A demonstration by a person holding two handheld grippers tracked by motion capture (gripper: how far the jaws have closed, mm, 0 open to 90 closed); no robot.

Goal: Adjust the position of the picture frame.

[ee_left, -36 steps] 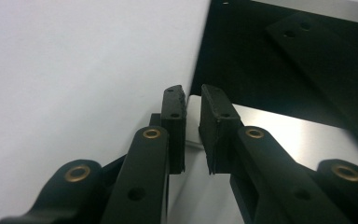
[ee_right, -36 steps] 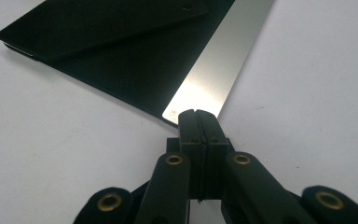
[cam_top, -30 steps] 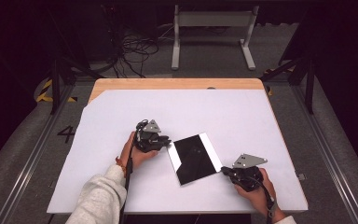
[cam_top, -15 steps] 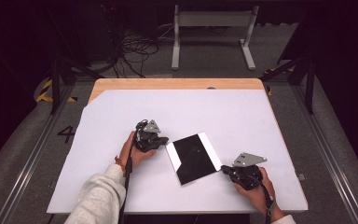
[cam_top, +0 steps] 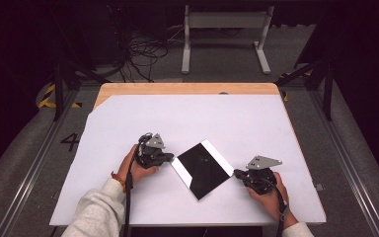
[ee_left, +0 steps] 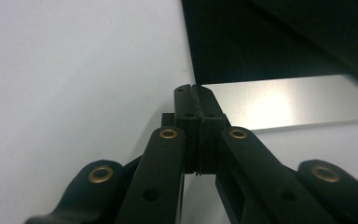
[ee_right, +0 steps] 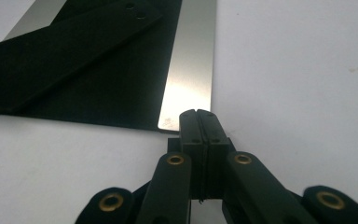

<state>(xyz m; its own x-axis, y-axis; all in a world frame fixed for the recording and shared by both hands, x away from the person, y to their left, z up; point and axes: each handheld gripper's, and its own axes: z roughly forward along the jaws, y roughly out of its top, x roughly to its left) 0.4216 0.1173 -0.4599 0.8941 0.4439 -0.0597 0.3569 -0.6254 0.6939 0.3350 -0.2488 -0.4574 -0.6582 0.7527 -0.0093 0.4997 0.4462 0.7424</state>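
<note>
**Flat panel, both claws clenched at its corners**

While the two grippers sit low on the table [cam_top: 128,118], the thing between them is a thin square panel [cam_top: 203,170] — glossy black on its face, with a bright metal strip along two opposite edges. It lies flat near the person's side of the white surface, turned so its corners point outward like a diamond.

In its own view the left gripper [ee_left: 196,95] has both jaws pressed together with nothing between them, the tips resting at the corner where the metal strip [ee_left: 289,105] ends. The right gripper [ee_right: 198,116] is likewise clenched empty, its tips just beside the corner of the opposite strip [ee_right: 189,70]. In the high view the left gripper [cam_top: 164,158] and right gripper [cam_top: 238,173] flank the panel at its left and right corners.

By its look, the panel should be stiff and fairly light, with a slick, mirror-like face that would give pads little friction and might scratch or crack if knocked. Lying flush on the table, it offers no edge to pinch from above — my guess is that closed tips serve best for nudging or sliding it by the corners. To lift it, one corner would likely have to be tipped up or pushed past the table edge, then gripped across the thin metal strip rather than the glossy black.
</note>
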